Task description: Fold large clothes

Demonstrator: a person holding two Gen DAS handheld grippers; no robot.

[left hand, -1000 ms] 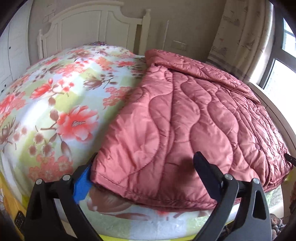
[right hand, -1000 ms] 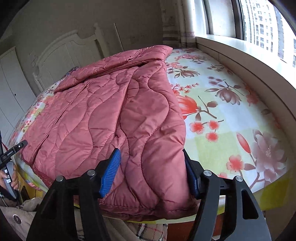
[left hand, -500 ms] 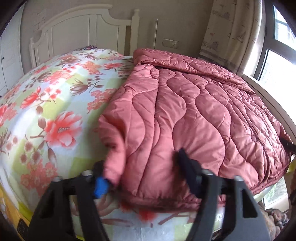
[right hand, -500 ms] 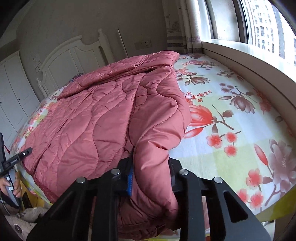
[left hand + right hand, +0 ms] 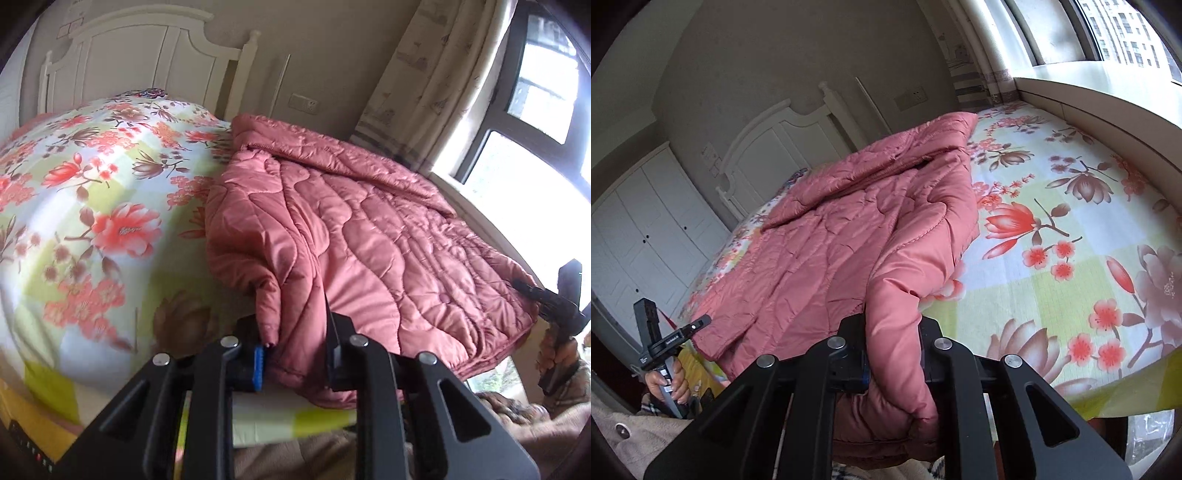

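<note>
grippers both clamped on the pink quilted coat point(image 5: 369, 236) at its near hem: left gripper point(image 5: 295, 358) has just closed its jaws on the left corner, right gripper point(image 5: 892, 354) pinches the right corner, fabric bunched between the pads. coat lies spread on the flowered bed sheet point(image 5: 1071, 258), collar end toward the headboard point(image 5: 147, 55). two-corner hold likely so the hem lifts evenly and folds up toward the collar.
</note>
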